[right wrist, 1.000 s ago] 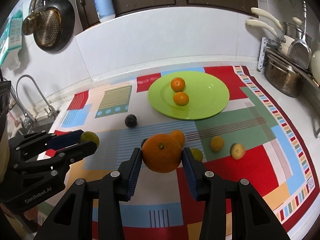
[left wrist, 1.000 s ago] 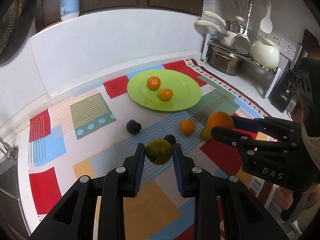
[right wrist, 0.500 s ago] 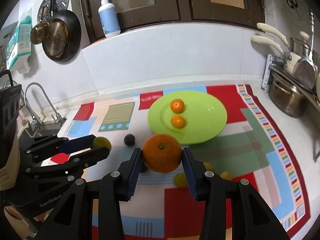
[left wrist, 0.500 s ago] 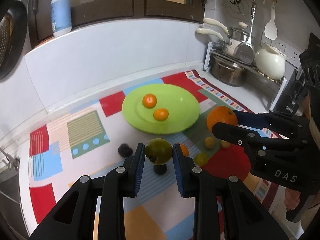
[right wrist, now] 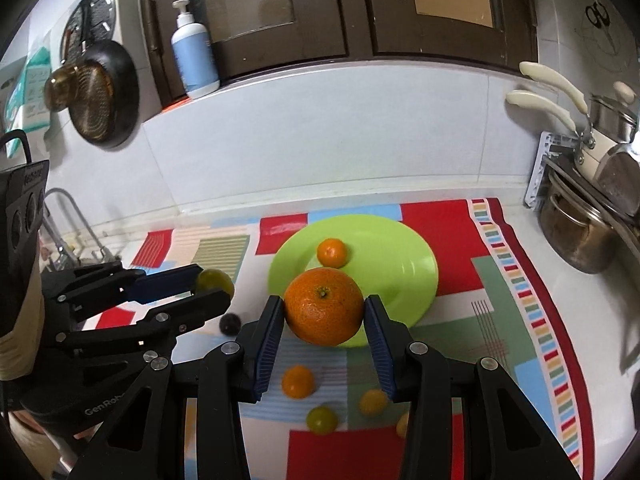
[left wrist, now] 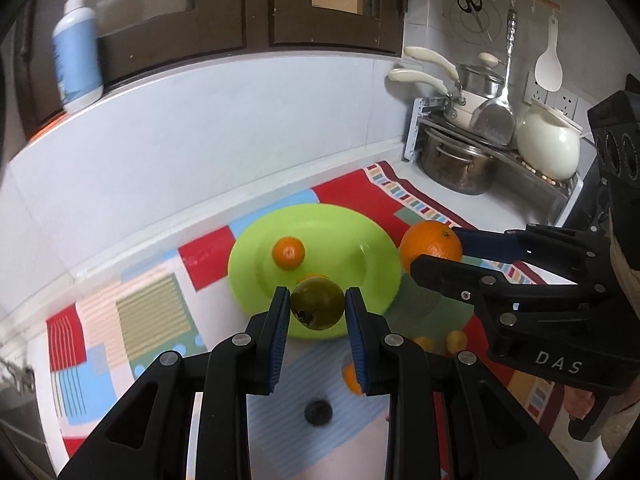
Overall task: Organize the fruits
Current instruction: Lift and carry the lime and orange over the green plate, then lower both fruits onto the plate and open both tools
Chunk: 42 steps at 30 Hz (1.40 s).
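My left gripper (left wrist: 317,309) is shut on a green fruit (left wrist: 318,302) and holds it in the air over the near edge of the green plate (left wrist: 372,256). My right gripper (right wrist: 325,312) is shut on a large orange (right wrist: 324,306), also raised, just before the plate (right wrist: 404,252). A small orange (left wrist: 288,253) lies on the plate; a second one is mostly hidden behind the green fruit. Loose on the mat lie a small orange (right wrist: 298,381), a green fruit (right wrist: 322,419), a yellow fruit (right wrist: 373,402) and a dark plum (right wrist: 230,323).
The patterned mat (right wrist: 520,280) covers the counter. A rack with pots (left wrist: 456,160) and a white kettle (left wrist: 548,148) stands at the right. A sink tap (right wrist: 68,216) is at the left. A soap bottle (right wrist: 194,56) stands on the ledge behind.
Both grippers have risen and moved forward toward the plate with their fruit still held. The loose fruit on the mat now lies below and behind the fingertips.
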Each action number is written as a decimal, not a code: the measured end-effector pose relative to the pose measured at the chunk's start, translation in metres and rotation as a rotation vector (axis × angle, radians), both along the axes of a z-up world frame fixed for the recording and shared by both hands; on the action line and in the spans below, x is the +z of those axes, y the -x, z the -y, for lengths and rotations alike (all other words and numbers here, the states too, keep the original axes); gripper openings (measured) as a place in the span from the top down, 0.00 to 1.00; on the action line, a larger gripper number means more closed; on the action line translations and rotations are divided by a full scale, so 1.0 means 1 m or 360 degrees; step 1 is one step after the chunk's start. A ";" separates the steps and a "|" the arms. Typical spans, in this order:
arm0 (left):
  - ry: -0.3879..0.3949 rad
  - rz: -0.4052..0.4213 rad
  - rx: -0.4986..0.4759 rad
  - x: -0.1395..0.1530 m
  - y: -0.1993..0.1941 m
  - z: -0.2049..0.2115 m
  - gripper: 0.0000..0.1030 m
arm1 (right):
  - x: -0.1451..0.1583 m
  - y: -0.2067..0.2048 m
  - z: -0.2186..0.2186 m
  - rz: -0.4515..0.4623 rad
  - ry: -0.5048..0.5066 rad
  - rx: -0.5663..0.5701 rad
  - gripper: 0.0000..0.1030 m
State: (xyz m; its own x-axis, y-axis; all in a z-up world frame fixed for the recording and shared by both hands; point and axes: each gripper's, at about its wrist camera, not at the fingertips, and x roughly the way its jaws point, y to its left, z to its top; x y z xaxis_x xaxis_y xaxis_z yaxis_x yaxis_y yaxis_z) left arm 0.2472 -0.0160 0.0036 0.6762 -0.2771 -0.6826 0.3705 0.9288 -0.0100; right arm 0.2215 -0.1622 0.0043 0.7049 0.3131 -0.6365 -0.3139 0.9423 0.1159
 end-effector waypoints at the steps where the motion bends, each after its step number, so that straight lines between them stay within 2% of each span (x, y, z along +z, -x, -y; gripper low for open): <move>1: -0.0010 0.0002 -0.0003 0.000 -0.006 0.001 0.72 | 0.000 -0.007 0.001 -0.0003 0.0004 -0.0009 0.59; 9: -0.0029 -0.0024 -0.0054 -0.004 -0.046 0.008 0.72 | -0.006 -0.049 0.006 -0.0049 0.0023 -0.0035 0.59; 20: -0.0039 -0.0090 -0.0115 -0.025 -0.101 0.021 0.72 | -0.019 -0.104 0.005 -0.0140 0.0064 -0.0056 0.59; 33: -0.0062 -0.0195 -0.0126 -0.066 -0.159 0.033 0.72 | -0.057 -0.158 0.014 -0.0277 0.0057 -0.0090 0.59; 42: -0.0065 -0.0247 -0.0156 -0.082 -0.179 0.040 0.72 | -0.082 -0.178 0.016 -0.0348 0.0048 -0.0081 0.59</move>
State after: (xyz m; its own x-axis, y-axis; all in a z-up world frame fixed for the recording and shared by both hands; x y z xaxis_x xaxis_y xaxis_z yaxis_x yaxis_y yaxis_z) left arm 0.4260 -0.0562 -0.0782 0.5330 -0.3065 -0.7886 0.4562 0.8891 -0.0373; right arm 0.3992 -0.1785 -0.0776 0.5635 0.2591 -0.7844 -0.2361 0.9605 0.1477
